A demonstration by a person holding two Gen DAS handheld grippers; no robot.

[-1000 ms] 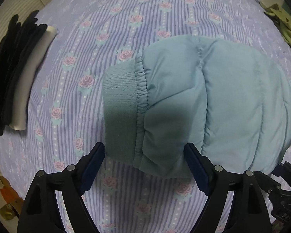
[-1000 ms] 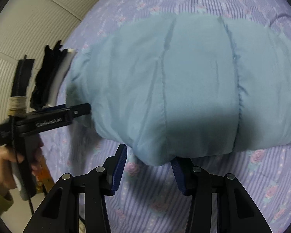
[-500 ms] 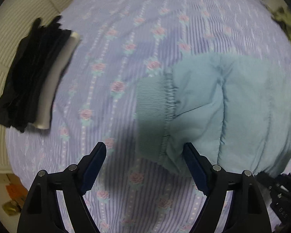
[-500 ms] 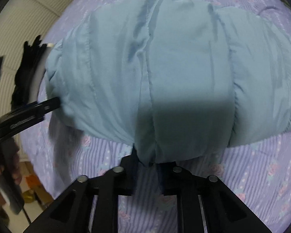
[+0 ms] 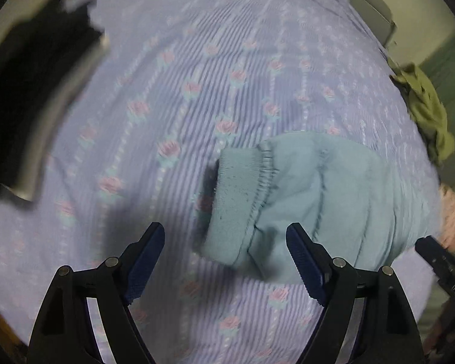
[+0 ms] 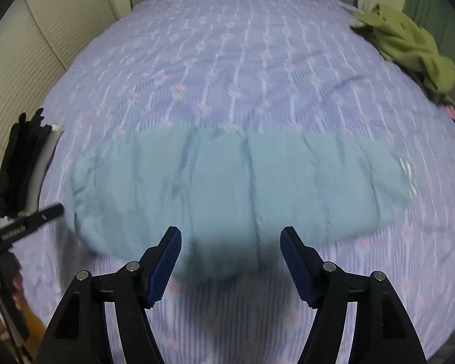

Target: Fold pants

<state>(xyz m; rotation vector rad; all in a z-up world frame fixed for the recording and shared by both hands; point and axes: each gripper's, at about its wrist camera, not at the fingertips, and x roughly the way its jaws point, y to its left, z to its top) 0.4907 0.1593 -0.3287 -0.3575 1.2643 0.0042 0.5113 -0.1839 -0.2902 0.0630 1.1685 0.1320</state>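
Left hand-held gripper (image 5: 226,256) and right hand-held gripper (image 6: 230,261) are hovering with jaws apart, holding nothing. Just beyond, the folded teal quilted pants (image 6: 236,185) are lying on the floral bedsheet (image 6: 227,60). Farther off, black garments (image 6: 18,163) are occupying the left edge and an olive garment (image 6: 409,45) the right.

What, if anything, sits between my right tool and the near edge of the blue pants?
Nothing visible. The right tool is open, and the light blue pants lie right ahead of its fingertips on the floral bedspread. The black clothes pile and green garment lie off to the sides.
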